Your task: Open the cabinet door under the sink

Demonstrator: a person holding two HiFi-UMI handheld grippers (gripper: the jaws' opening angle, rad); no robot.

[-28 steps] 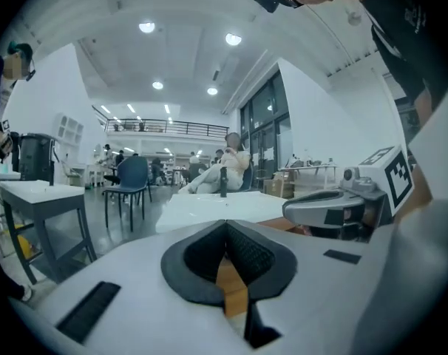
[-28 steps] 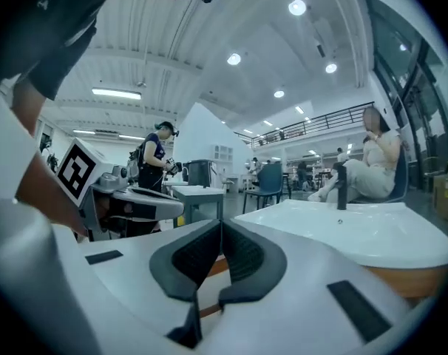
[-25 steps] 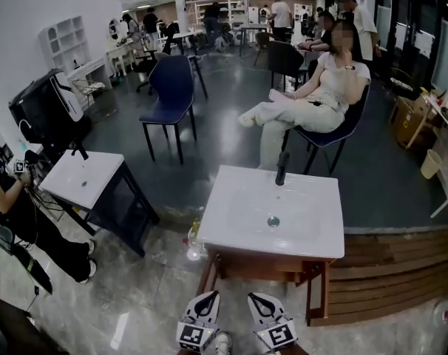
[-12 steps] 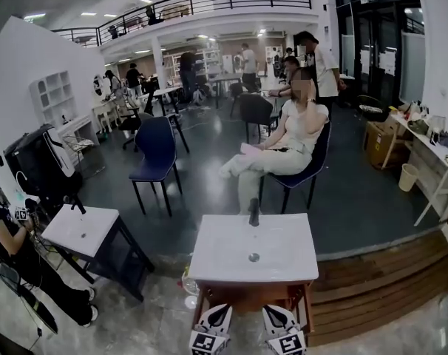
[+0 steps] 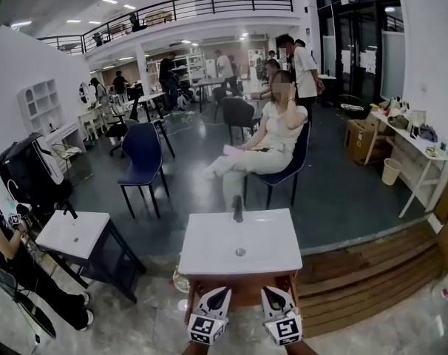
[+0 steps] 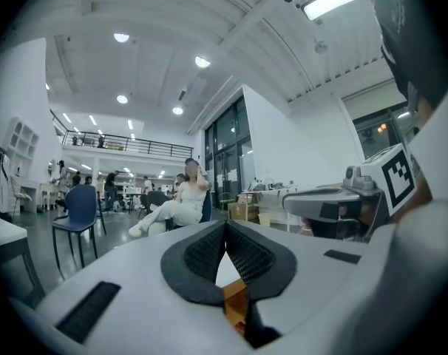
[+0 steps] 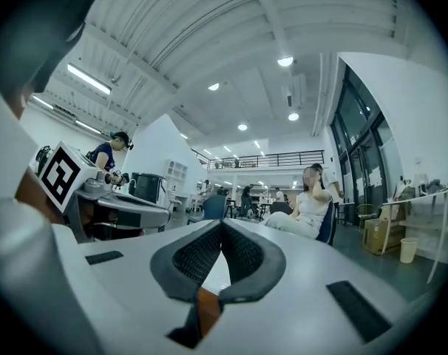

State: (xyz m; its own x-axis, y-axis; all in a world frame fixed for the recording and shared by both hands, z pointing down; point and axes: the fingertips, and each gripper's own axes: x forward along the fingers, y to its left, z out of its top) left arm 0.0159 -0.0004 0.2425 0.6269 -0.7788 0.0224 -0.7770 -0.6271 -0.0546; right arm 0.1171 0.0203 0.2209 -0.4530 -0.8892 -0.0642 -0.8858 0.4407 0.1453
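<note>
The white sink top [image 5: 240, 251] with a black faucet [image 5: 237, 208] stands straight ahead in the head view. Only a strip of the brown wooden cabinet front [image 5: 242, 290] shows under it; the door itself is mostly hidden. My left gripper [image 5: 222, 291] and right gripper [image 5: 269, 291] are held side by side, level, just before the sink's near edge. Each gripper view shows its pads meeting at the tips, left gripper [image 6: 225, 225] and right gripper [image 7: 222, 224], with nothing between them. A sliver of orange wood [image 6: 236, 302] shows below the left pads.
A second white sink stand [image 5: 75, 235] and a person in black [image 5: 8, 265] are at the left. A person in white sits on a blue chair [image 5: 265, 143] behind the sink. A wooden platform [image 5: 372, 272] lies to the right. A bottle [image 5: 180, 279] stands by the cabinet's left foot.
Both grippers have risen and sit higher in the head view, level with the sink's front edge. The view has tilted up, so the sink looks smaller and more of the hall shows.
</note>
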